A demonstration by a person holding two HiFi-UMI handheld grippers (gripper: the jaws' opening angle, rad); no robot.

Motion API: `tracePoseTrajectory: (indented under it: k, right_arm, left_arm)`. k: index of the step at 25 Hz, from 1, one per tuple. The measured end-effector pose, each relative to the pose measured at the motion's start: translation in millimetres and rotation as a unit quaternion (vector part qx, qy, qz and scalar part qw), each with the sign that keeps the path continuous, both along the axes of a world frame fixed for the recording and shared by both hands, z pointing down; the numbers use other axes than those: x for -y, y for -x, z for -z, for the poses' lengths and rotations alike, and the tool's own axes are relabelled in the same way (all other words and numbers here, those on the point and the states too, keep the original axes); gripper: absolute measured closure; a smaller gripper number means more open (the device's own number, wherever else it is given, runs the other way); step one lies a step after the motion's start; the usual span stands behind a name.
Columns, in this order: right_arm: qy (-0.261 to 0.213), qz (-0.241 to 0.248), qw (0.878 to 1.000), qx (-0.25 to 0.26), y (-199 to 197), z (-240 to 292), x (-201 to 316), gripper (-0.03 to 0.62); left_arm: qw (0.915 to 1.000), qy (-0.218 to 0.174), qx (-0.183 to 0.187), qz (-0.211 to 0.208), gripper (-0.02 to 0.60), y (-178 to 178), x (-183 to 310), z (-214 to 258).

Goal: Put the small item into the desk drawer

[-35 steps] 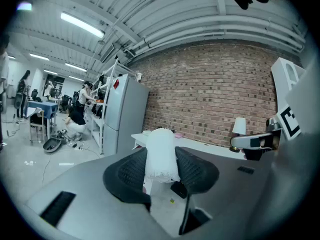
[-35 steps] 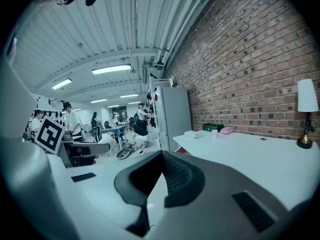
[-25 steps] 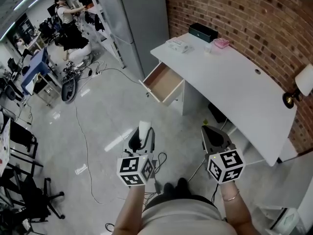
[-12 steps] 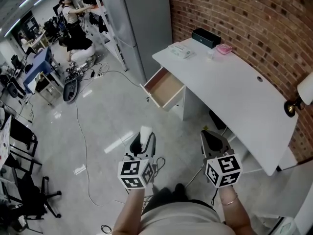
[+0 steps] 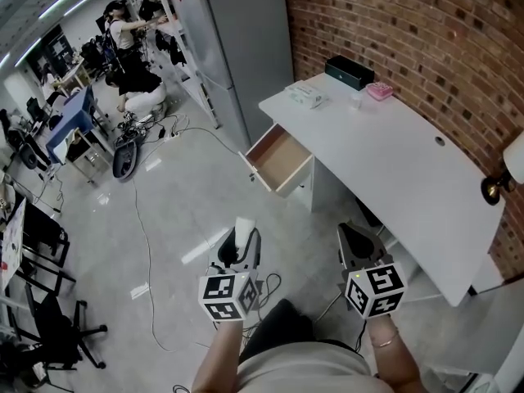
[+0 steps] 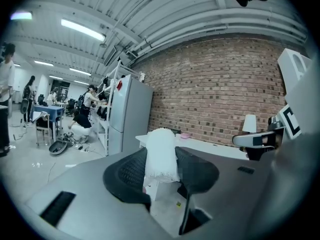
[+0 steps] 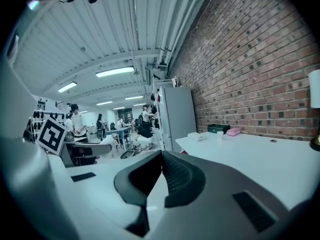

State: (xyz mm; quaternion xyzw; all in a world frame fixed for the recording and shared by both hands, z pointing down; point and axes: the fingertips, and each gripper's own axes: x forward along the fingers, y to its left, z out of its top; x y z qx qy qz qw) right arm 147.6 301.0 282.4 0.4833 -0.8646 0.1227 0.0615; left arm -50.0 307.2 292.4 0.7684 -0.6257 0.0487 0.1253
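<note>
Your left tool pinched the white item mid-body (looked light, soft, squashable), well short of the drawer; right tool closed, empty.

Red brick wall is seen on the rt, w/ a white desk set against it. A tall grey cabinet is stood near the desk's far end. The floor is pale grey & glossy; thin cables are trailed across it. A shelving rack is placed past the cabinet, w/ a blue table & black chairs at the lt. The ribbed ceiling is lit by strip lights. A small lamp is seen by the desk's near end.
</note>
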Motion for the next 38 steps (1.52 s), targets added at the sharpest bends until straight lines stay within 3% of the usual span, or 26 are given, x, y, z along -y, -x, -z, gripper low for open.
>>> tracePoseTrajectory:
  k: [12, 29, 38]
  right_arm:
    - [0.020, 0.000, 1.000, 0.003, 11.8, -22.5, 69.6, 0.586]
    - [0.047, -0.009, 0.999, -0.006, 78.8, -33.9, 281.5, 0.586]
    - [0.056, -0.023, 0.998, -0.006, 108.7, -40.8, 364.7, 0.586]
  left_arm:
    - [0.9999, 0.010, 0.007, -0.002, 0.392, 12.2, 83.5, -18.7]
    - [0.9997, 0.022, 0.011, -0.007, 0.392, 80.6, 313.4, -35.7]
    - [0.9992, 0.035, 0.004, -0.019, 0.391, 106.7, 402.8, -52.8]
